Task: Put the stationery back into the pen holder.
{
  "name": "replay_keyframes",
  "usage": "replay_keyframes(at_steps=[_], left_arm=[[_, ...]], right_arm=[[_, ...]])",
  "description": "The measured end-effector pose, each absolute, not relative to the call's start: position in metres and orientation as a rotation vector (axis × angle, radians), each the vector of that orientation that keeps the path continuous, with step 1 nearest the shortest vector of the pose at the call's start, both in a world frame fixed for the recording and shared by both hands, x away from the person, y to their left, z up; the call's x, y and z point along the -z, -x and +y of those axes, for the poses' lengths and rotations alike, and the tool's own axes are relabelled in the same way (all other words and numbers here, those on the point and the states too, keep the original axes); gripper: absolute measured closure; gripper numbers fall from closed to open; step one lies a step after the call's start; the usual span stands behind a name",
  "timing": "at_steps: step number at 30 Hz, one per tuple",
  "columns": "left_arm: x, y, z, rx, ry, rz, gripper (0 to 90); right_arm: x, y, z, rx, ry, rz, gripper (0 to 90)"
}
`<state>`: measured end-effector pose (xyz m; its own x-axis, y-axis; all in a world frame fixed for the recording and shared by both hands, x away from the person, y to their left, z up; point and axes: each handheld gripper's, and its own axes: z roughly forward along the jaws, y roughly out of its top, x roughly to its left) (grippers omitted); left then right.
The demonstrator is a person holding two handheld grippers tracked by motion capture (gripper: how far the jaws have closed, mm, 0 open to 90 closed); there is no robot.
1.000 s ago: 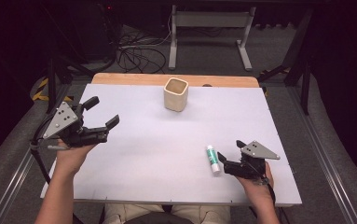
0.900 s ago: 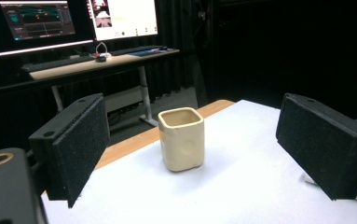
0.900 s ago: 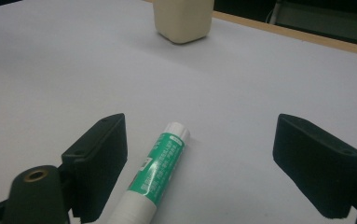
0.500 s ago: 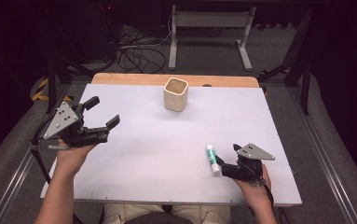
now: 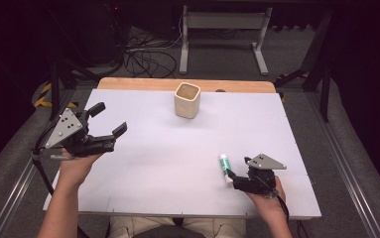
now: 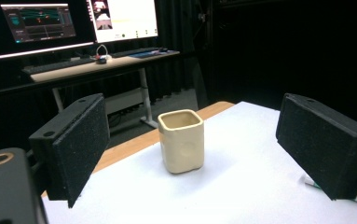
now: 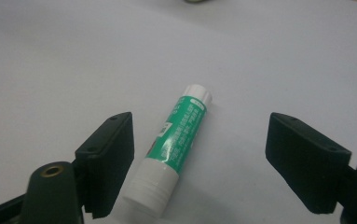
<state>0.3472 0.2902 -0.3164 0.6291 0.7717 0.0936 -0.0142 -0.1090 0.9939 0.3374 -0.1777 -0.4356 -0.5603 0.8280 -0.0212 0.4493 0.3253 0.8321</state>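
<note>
A green and white glue stick (image 5: 224, 167) (image 7: 174, 143) lies flat on the white table (image 5: 158, 158) near the front right. My right gripper (image 5: 233, 179) (image 7: 199, 158) is low over the table, open, its jaws on either side of the stick's near end without touching it. A cream square cup (image 5: 187, 99) (image 6: 181, 140) stands upright at the back middle of the table. My left gripper (image 5: 109, 122) (image 6: 190, 149) hovers open above the left side, pointed at the cup, nothing between its jaws.
A wooden strip (image 5: 177, 84) runs along the table's far edge. Beyond it stand a metal frame (image 5: 222, 29) and cables (image 5: 138, 54) on the floor. A desk with lit monitors (image 6: 78, 18) is seen in the left gripper view.
My right gripper has slid forward and left, closer to the glue stick, so its jaws now flank the stick's near end. The left gripper has barely moved.
</note>
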Motion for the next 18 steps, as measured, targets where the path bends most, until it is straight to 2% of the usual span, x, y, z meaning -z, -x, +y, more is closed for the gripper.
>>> replay_keyframes(at_steps=[18], left_arm=[[0.316,-0.346,0.289,-0.750,-1.548,0.648,10.6]], right_arm=[[0.451,-0.340,-0.170,-1.067,-1.178,2.273,33.5]])
